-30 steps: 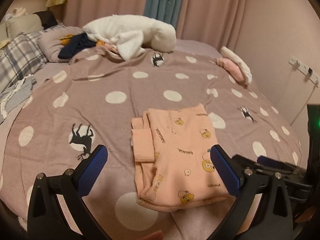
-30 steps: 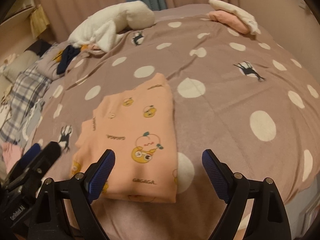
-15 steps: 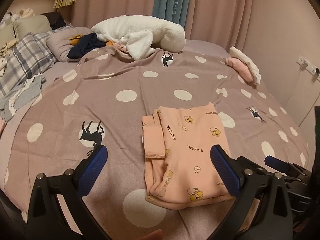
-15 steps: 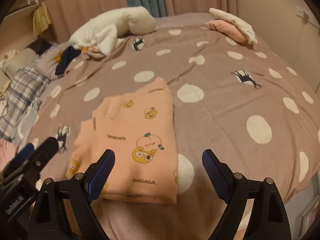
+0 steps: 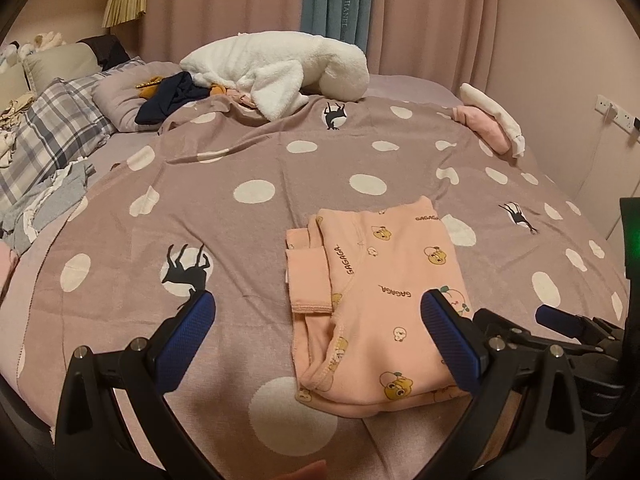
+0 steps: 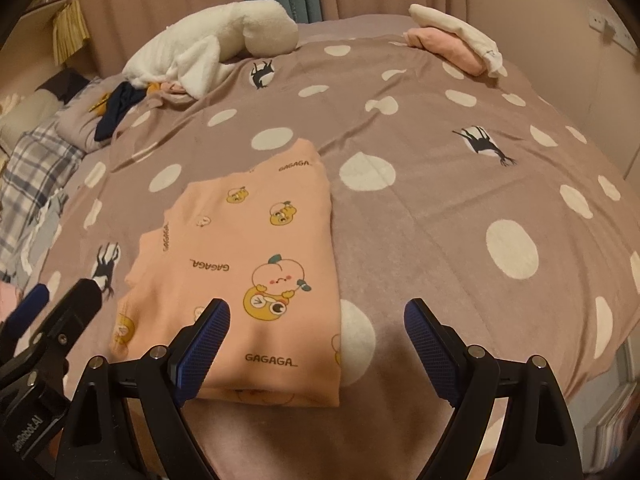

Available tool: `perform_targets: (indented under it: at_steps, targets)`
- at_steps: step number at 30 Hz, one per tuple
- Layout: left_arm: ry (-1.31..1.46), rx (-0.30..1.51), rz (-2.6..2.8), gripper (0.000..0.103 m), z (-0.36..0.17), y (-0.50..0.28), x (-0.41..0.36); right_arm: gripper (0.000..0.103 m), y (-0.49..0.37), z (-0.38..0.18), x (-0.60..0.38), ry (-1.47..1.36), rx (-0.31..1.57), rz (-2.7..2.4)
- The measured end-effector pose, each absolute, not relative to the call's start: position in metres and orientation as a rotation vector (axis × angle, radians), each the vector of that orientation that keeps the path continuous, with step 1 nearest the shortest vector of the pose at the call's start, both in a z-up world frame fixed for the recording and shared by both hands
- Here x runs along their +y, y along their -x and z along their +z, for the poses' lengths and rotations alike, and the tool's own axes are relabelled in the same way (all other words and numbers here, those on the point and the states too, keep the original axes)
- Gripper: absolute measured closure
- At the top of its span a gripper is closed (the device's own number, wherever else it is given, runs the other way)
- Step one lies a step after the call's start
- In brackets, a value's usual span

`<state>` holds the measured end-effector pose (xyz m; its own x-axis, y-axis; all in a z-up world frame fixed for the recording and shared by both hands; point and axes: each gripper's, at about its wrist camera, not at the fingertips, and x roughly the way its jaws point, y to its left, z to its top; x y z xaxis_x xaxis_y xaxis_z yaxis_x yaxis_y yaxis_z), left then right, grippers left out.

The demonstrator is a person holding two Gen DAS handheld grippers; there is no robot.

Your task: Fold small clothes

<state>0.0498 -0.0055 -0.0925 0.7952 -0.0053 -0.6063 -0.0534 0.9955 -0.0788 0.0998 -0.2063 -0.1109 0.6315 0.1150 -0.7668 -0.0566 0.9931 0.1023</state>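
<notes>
A: We see the peach garment (image 5: 380, 304) lying folded into a neat rectangle on the spotted mauve bedspread (image 5: 260, 216), near the front edge of the bed. Its cartoon prints and the word GAGAGA face up.

B: In our right wrist view the same peach garment (image 6: 244, 264) sits to the left of centre, with its right edge straight and a folded sleeve stacked along its left side.

A: Our left gripper (image 5: 320, 344) hangs above the near edge of the bed with its blue pads spread wide and nothing between them. One of its fingers (image 5: 452, 340) overlaps the garment's right part in the picture; we cannot tell whether it touches the cloth.

B: Our right gripper (image 6: 316, 348) is likewise spread wide and holds nothing. Its left pad (image 6: 204, 344) shows over the garment's near edge, and the right one is over bare bedspread (image 6: 440, 208).

A: Far back we see a white fluffy blanket (image 5: 276, 68) heaped by the curtains (image 5: 332, 0), with a dark navy cloth (image 5: 168, 96) just to its left.

B: At the far right, a small stack of folded pink and cream clothes (image 6: 456, 40) rests on the bedspread. At the left lies a plaid pillow (image 5: 52, 128).
</notes>
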Motion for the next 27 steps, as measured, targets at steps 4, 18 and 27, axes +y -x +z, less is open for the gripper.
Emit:
perform_targets:
  at_steps: [4,18,27]
  targets:
    - [0.088,0.650,0.032,0.000,-0.092,-0.050,-0.005,0.015,-0.101,-0.112,-0.201,-0.054,0.886,0.109]
    - [0.080,0.657,0.034,0.000,-0.095,-0.051,-0.004,0.015,-0.104,-0.115,-0.195,-0.026,0.908,0.102]
    - [0.076,0.665,0.032,0.000,-0.096,-0.051,-0.005,0.014,-0.104,-0.118,-0.192,-0.013,0.919,0.098]
